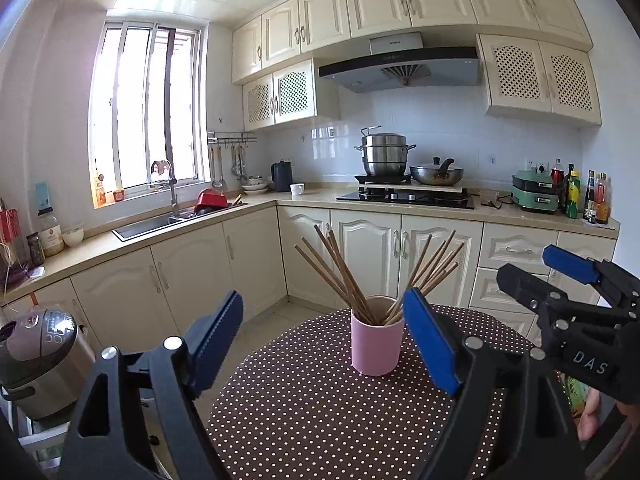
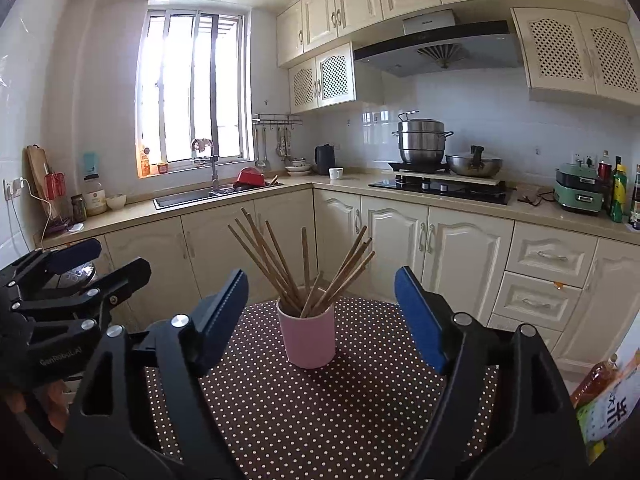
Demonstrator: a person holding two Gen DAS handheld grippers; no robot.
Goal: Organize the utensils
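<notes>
Your left gripper [image 1: 322, 340] and right gripper [image 2: 320, 320] both stand wide open, holding nothing. The pink cup [image 1: 377, 338] sits frame centre on the dotted table [image 1: 320, 408], straight ahead of both. Its chopsticks [image 1: 344, 276] stand upright, fanned, apparently already sorted.

Steel steamer pot [image 1: 385, 154] beside wok [image 1: 437, 174] on stove [image 1: 406, 197].

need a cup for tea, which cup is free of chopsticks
The white mug on the counter beside the black kettle; the pink cup on the dotted table holds chopsticks.

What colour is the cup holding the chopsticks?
Pink cup, plain, clearest in the right wrist view.
</notes>
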